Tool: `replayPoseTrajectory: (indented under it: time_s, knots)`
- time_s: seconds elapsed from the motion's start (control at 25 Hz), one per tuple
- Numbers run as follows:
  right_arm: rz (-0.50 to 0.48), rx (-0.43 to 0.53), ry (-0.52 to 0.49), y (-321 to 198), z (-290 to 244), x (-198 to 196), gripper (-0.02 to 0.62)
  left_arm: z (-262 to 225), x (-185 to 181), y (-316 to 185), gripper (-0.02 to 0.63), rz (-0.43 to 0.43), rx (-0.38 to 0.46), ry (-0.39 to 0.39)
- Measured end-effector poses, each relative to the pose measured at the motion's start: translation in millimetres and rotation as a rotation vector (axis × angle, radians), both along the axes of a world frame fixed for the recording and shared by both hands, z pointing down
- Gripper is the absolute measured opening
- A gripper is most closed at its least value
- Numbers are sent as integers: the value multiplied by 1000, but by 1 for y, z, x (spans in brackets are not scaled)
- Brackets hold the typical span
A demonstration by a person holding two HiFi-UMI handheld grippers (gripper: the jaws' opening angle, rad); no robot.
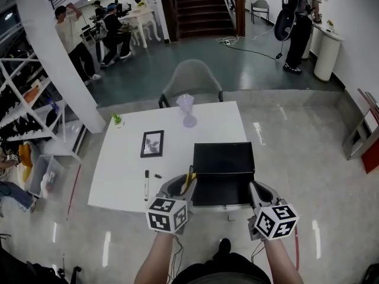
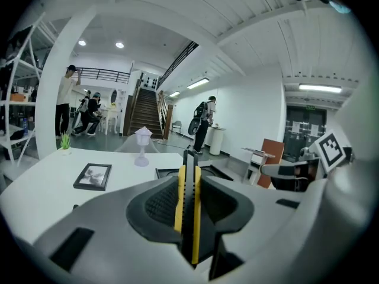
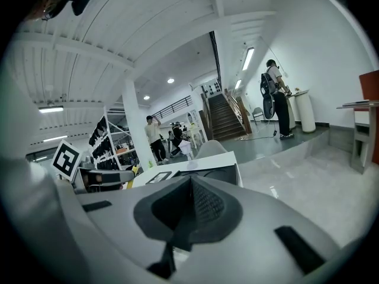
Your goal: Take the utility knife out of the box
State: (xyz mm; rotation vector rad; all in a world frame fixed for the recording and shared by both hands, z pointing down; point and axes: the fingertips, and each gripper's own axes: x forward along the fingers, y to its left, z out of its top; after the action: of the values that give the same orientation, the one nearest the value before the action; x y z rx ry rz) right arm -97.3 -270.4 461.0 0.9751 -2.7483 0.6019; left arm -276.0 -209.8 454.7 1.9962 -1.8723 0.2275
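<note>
An open black box (image 1: 224,158) stands at the near edge of the white table (image 1: 127,164). My left gripper (image 1: 182,186) hovers at the box's front left corner, shut on the yellow and black utility knife (image 1: 189,178). In the left gripper view the knife (image 2: 189,218) stands on edge between the pads, its tip pointing out past them toward the box (image 2: 177,171). My right gripper (image 1: 253,189) is at the box's front right corner, with its pads together and nothing between them (image 3: 190,185).
On the table lie a framed picture (image 1: 152,143), a marker pen (image 1: 146,185) and its cap (image 1: 157,176). A lilac goblet (image 1: 188,110) and a small green plant (image 1: 116,119) stand at the far side. A grey chair (image 1: 190,80) sits behind the table. People stand in the background.
</note>
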Motion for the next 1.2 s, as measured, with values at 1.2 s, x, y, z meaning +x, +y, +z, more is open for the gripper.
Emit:
replayPoseTrajectory:
  time_s: [1.2]
  knots:
    - [-90, 42, 28, 21, -4, -22, 0, 25, -48, 61, 112, -258, -2, 75]
